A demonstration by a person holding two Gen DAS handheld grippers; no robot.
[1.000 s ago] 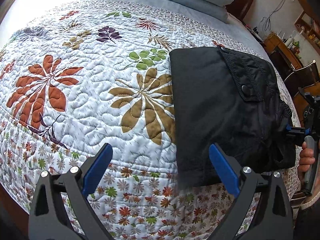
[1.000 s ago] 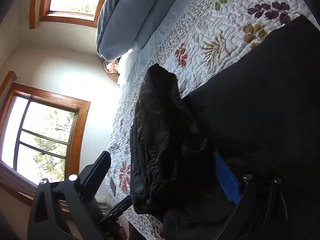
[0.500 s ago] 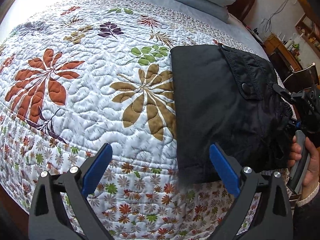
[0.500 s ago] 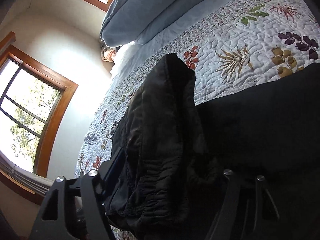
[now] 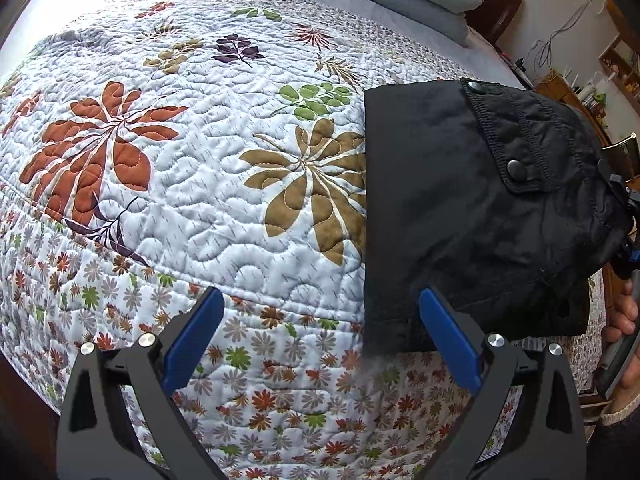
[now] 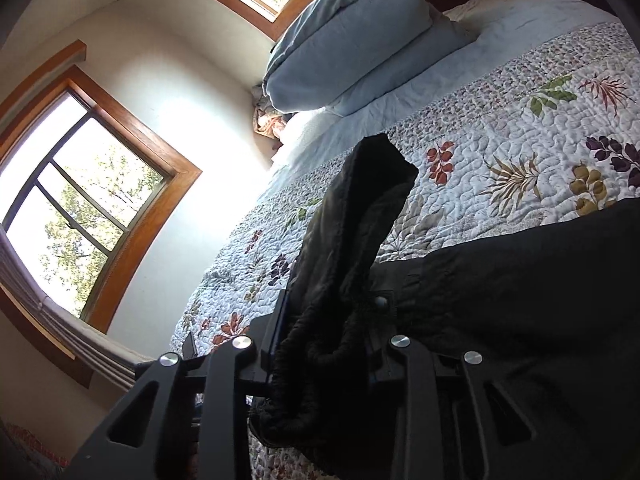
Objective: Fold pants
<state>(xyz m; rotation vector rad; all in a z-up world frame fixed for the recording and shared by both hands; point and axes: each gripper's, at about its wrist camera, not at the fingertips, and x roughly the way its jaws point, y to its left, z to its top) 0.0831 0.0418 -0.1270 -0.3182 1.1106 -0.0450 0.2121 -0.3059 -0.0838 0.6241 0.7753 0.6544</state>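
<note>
Black pants (image 5: pixel 460 208), folded into a compact block with a snap-button flap on top, lie on the right side of the floral quilt (image 5: pixel 200 184). My left gripper (image 5: pixel 320 300) hovers open over the bed's near edge, its right finger just in front of the pants' near-left corner and nothing between its pads. My right gripper (image 6: pixel 328 320) is at the pants' right edge, its jaws closing with the bunched elastic waistband (image 6: pixel 320 344) pinched between them. A flap of the black fabric (image 6: pixel 360 200) stands up from that grip. The rest of the pants (image 6: pixel 520 288) lies flat.
Grey-blue pillows (image 6: pixel 360 40) are stacked at the head of the bed. Two wood-framed windows (image 6: pixel 80 208) are on the wall beyond the far bedside. A person's hand (image 5: pixel 624 316) holds the right gripper off the bed's right side, near wooden furniture (image 5: pixel 576 96).
The right gripper's jaws closed from wide apart onto the waistband, rolled and rose, lifting the pants' right edge. The left gripper stayed where it was, open.
</note>
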